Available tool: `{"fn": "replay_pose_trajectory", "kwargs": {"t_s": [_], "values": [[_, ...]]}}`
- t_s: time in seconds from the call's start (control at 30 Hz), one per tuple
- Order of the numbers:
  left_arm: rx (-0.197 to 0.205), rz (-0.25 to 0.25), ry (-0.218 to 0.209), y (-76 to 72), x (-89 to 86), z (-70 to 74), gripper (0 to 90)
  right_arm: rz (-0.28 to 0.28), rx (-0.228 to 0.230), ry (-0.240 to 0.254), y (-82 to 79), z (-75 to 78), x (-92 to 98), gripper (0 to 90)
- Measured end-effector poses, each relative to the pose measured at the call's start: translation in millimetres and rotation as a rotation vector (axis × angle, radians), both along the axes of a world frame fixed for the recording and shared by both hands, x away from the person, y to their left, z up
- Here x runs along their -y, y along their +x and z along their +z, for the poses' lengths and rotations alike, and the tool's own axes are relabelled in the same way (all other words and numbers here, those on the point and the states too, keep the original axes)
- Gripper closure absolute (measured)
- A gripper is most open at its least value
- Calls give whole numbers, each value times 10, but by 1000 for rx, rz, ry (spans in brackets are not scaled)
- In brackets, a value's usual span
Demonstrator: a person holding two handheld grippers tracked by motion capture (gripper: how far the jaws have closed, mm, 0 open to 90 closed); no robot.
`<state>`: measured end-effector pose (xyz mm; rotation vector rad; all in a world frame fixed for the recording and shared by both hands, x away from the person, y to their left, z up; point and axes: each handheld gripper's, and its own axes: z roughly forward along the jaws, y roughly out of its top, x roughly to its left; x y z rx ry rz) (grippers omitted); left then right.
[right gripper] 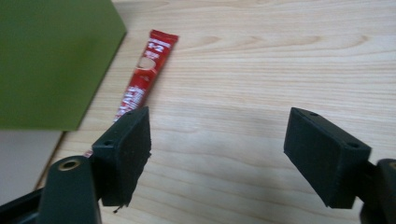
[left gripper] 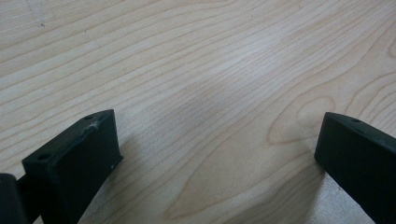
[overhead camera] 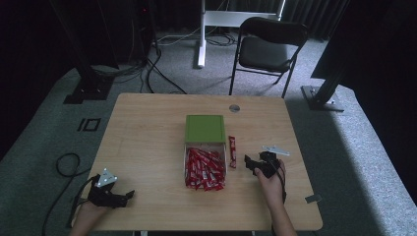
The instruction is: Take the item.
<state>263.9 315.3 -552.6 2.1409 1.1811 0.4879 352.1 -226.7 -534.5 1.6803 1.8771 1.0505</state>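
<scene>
The person's left hand (overhead camera: 91,209) comes in at the near left corner of the wooden table (overhead camera: 147,142) and holds the left gripper (overhead camera: 129,194) low over the wood, pointing to the right along the near edge. In the left gripper view its jaws stand wide apart with bare wood grain between them and nothing held. The right hand (overhead camera: 272,178) reaches in from the near right side, forearm angled up the table, and holds the right gripper (overhead camera: 247,160) pointing left, toward the middle of the table. Its jaws are also spread wide and empty; in the right gripper view the lower end of a single red packet (right gripper: 142,77) passes behind the left jaw, though whether jaw and packet touch cannot be told. That long, narrow packet (overhead camera: 232,151), red with white print, lies flat on the table just right of a box (overhead camera: 205,129) with a green lid, running alongside it. In front of the green lid, the open clear part of the box holds a heap of the same red packets (overhead camera: 204,168), lying mostly lengthwise and overlapping. A black folding chair (overhead camera: 268,49) stands on the grey carpet beyond the far edge of the table.
</scene>
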Motion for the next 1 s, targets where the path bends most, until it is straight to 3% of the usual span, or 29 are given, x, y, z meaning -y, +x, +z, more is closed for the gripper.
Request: {"fn": "replay_pose_trajectory", "kwargs": {"t_s": [1.0], "values": [[0,11,1,2,-4,0,7,-79,-25,-20,-344,-107,625,166]]}}
